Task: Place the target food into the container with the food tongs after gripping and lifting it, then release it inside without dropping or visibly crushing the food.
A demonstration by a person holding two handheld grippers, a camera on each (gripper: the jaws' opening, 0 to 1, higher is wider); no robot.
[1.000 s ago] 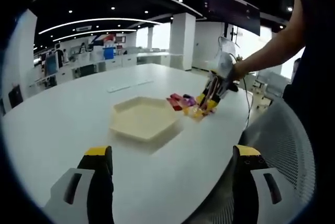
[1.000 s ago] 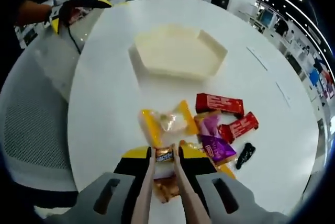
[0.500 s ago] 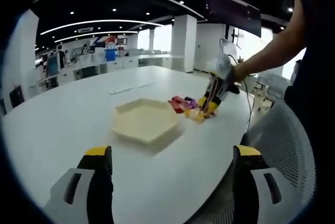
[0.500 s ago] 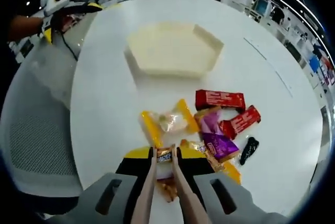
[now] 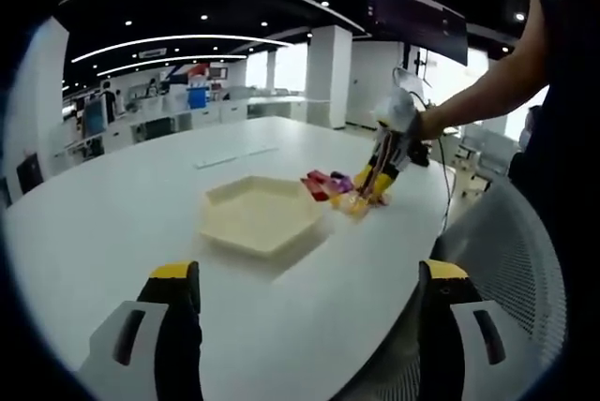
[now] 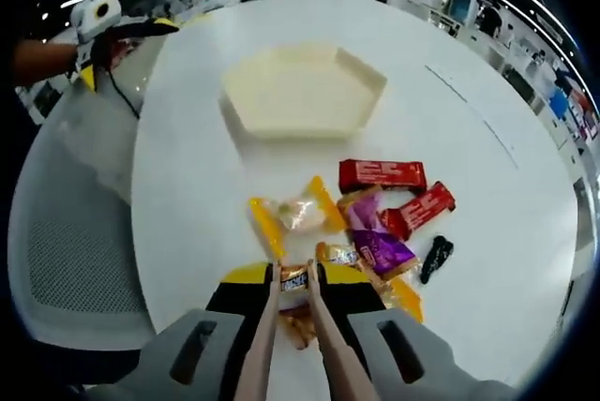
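— What have the right tongs (image 6: 293,276) got?

— They're clamped on a small wrapped candy (image 6: 293,278) with a dark label; I see it pinched between the two thin tips, just above the white tabletop (image 6: 187,185). An orange wrapper (image 6: 298,329) shows below it, between the blades.

— And the container?

— The tray (image 6: 302,90), a pale hexagon, sits well ahead of the tongs. I can't make out anything in it. Between it and my candy lies the snack pile: a yellow-ended clear packet (image 6: 292,216), two red bars (image 6: 382,175), a purple packet (image 6: 378,249) and a small black piece (image 6: 435,259).

— Left side?

— My left tongs (image 5: 305,284) gape wide with nothing between them, low at the near edge of the tabletop (image 5: 141,204). From there I see the tray (image 5: 260,216) mid-table, and beyond it the right tongs (image 5: 373,182) in the person's hand, tips down at the pile (image 5: 335,186). A mesh chair back (image 5: 506,270) is at my right.
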